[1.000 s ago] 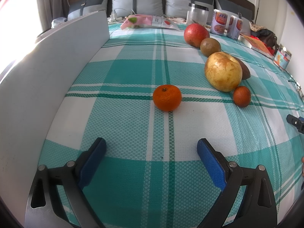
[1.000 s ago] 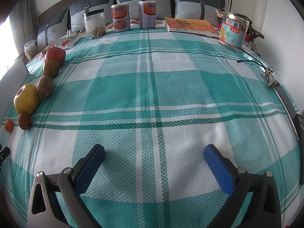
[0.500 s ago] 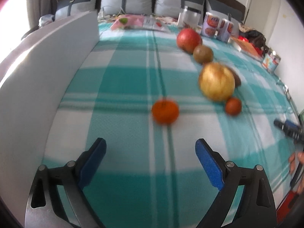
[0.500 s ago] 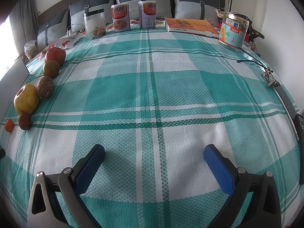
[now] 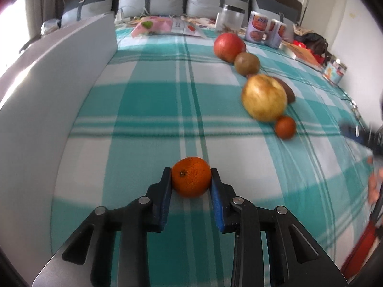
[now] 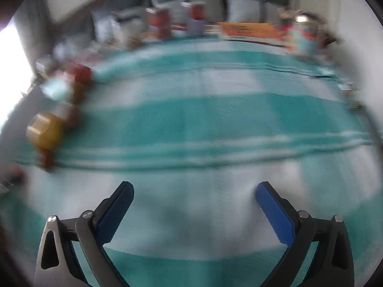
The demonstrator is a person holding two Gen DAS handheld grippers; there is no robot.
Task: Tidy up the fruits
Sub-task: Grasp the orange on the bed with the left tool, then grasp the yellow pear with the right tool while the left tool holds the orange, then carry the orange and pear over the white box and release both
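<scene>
The left gripper [image 5: 191, 175] is clamped on a small mandarin [image 5: 191, 179], its two blue pads pressing the fruit's left and right sides over the teal-and-white checked bedspread [image 5: 148, 110]. Ahead of those fingers and off to their right, the other fruits lie in a slanting row: a small reddish-orange fruit [image 5: 285, 127] nearest, just beyond it and touching or nearly so a large yellow pear-like fruit [image 5: 264, 97], a dark brown fruit [image 5: 287, 91] mostly hidden behind that, then a kiwi [image 5: 247, 63] and, farthest, a red apple [image 5: 229, 47]. To the left of the fingers a pale grey board [image 5: 57, 76] stands along the bed's edge. Beyond the row are two printed cans [image 5: 265, 31] and a clear jar [image 5: 230, 18] before grey pillows. The right gripper [image 6: 195, 192] has its jaws spread wide but closing, with nothing between them, only bedspread; its view is heavily blurred, and the fruit row shows as smears far to the left of its fingers.
</scene>
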